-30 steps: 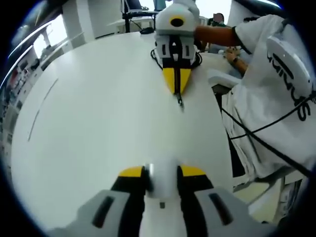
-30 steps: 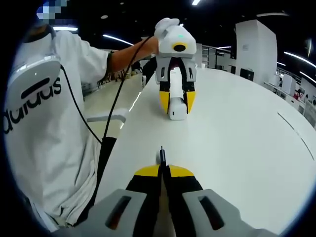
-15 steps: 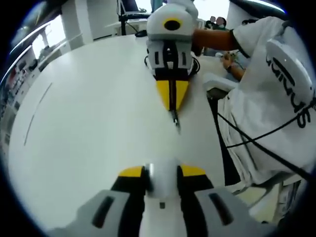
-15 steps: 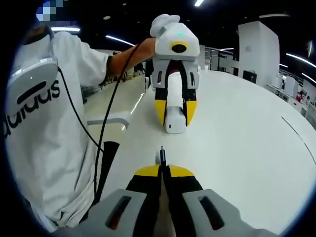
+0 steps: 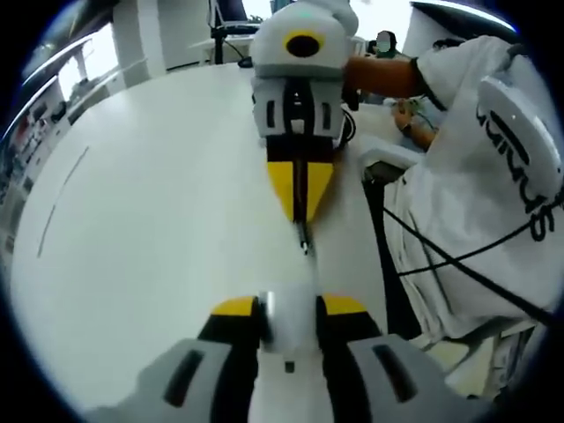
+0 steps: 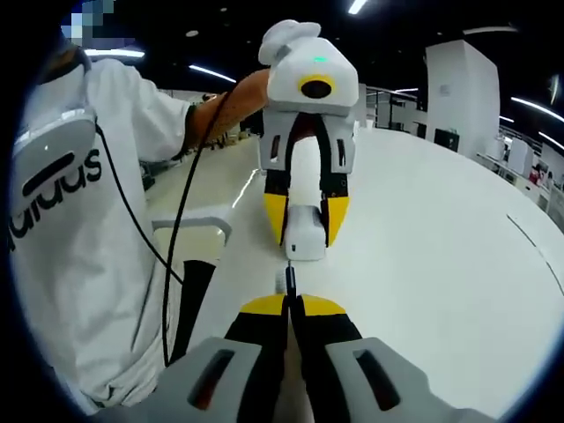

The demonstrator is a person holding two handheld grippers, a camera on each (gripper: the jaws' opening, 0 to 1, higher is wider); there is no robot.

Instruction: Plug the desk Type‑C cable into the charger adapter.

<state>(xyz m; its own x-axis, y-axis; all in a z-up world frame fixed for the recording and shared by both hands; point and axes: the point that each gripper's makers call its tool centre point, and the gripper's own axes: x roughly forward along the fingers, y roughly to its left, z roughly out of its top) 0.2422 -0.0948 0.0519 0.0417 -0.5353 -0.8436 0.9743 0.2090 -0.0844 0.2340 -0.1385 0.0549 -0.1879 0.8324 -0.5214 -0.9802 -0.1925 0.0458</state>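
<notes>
From my left gripper view, the adapter (image 5: pixel 289 330) is half buried between my own fingers (image 5: pixel 234 307) and its lower end runs off the bottom edge, so I cannot see its port. In my right gripper view the cable (image 6: pixel 288 291) is squeezed between the fingers (image 6: pixel 264 306) with just its plug tip poking out, too small for me to tell whether it touches the adapter (image 6: pixel 305 236) or stops just short. The person's torso (image 6: pixel 79 264) is cut off by the picture's edge, and the far room past the surface (image 5: pixel 159 203) is blurred.
</notes>
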